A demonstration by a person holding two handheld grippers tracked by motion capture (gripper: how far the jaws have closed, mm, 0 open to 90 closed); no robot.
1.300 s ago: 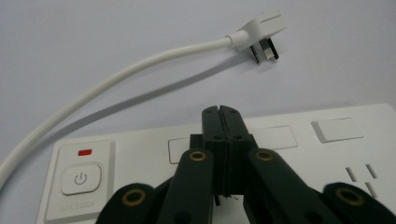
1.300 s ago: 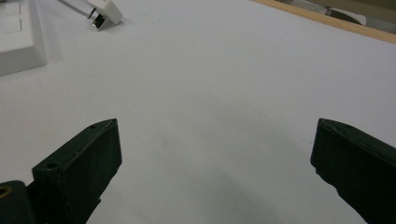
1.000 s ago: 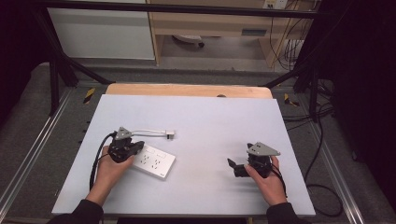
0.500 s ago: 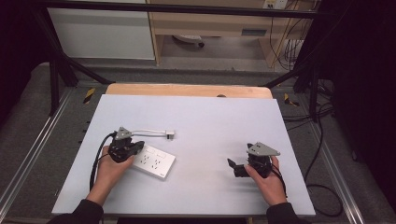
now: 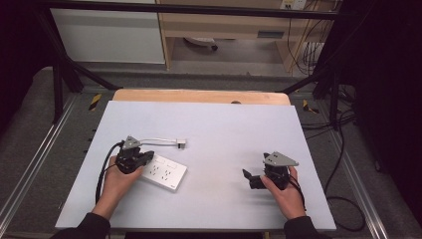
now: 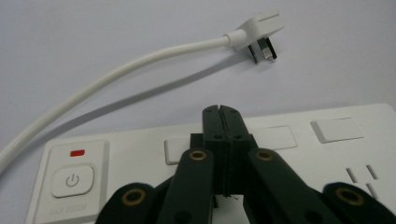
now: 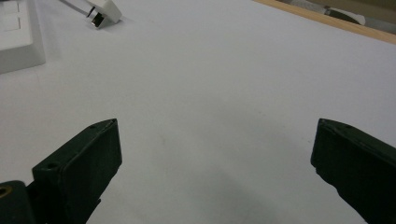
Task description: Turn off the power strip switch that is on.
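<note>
- The white power strip (image 5: 161, 172) lies on the desk (image 5: 224, 129), its long axis slanting.
- Left hand-held gripper (image 6: 223, 112): jaws closed on nothing, poised over the strip's near end.
- The plug (image 6: 256, 29) lies just beyond the strip.
- Right hand-held gripper (image 7: 212, 154): wide open, empty, well apart from the strip.

counter (image 5: 219, 134): pale grey-lavender top w/ a light wood strip along the far edge. power strip (image 5: 163, 172): white, w/ a small red indicator bar over its white power button (image 6: 72, 180). cord (image 6: 121, 72) & plug (image 6: 256, 31): white, prongs metallic. left claw (image 6: 222, 122) & right claw (image 7: 215, 154): black; left w/ brass-coloured rivets. right claw's top plate grey. sleeves black.
</note>
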